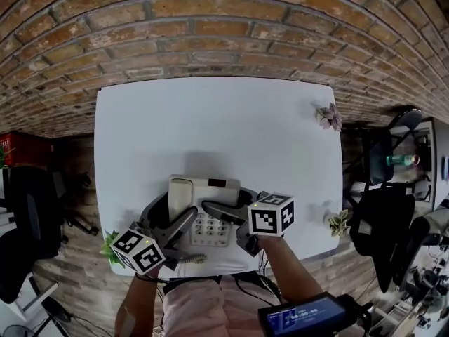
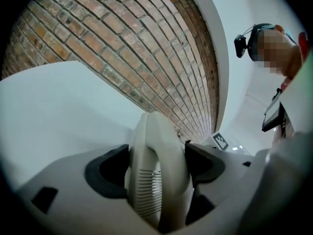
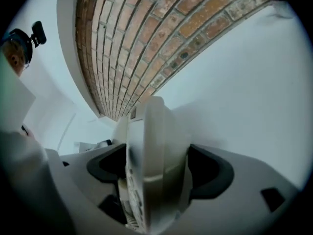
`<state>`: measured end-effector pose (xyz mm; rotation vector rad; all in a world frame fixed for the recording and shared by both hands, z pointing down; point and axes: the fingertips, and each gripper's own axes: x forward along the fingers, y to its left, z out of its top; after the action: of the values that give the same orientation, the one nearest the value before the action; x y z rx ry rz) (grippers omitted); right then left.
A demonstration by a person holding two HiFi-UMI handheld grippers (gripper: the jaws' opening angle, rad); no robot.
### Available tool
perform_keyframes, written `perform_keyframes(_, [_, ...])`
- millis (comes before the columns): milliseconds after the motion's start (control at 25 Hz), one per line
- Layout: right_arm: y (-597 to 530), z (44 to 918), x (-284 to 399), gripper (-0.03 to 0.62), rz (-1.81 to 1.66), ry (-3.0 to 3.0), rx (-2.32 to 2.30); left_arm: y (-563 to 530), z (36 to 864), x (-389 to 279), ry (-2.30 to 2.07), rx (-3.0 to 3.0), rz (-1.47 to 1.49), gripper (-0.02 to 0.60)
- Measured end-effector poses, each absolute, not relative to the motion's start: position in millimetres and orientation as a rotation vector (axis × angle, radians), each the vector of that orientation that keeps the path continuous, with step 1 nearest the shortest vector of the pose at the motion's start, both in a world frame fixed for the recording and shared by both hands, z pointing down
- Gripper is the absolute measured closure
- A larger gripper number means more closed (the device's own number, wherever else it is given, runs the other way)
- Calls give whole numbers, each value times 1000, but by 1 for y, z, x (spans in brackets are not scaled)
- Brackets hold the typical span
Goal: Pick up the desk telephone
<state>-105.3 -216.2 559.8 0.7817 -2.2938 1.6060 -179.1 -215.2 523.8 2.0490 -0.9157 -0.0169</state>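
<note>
Where: desk telephone (image 1: pixel 203 213) at near part of white table (image 1: pixel 217 125).
Left gripper (image 2: pixel 157 163): clamped on handset (image 2: pixel 155 141), pads against both sides.
Right gripper (image 3: pixel 156 168): closed on keypad side of desk telephone, pads pressing both faces.
Around: pink-flowered plant (image 1: pixel 328 116) at far right corner, small green plant (image 1: pixel 339 221) at right edge, leafy plant (image 1: pixel 109 248) at near left corner, all apart from phone.
Behind: brick wall (image 1: pixel 210 27).
Blocking sight: gripper bodies and marker cubes over phone's near part.

No legible text. Device screen (image 1: pixel 302 320), near right, showed pale digits, too blurred to read. Telephone keypad (image 1: pixel 211 229): markings were too small. Left cube (image 1: pixel 138 250), right cube (image 1: pixel 271 215): square coded markers, unlettered.
</note>
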Motion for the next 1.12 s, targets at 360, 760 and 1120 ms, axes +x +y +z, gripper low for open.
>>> perform_keyframes(360, [-216,533,-111,250,1386,-2564,724,-206,503,-189,-966,2153,-36,221])
perform_keyframes(760, [-245,484,-117,245,883,-2857,686,-225,466,-192,-1059,2373,-68,229])
perform_keyframes(1120, [-216,516,-120,282,1219,-2698,614,-221,473,-185,-1079,2364,-75,253])
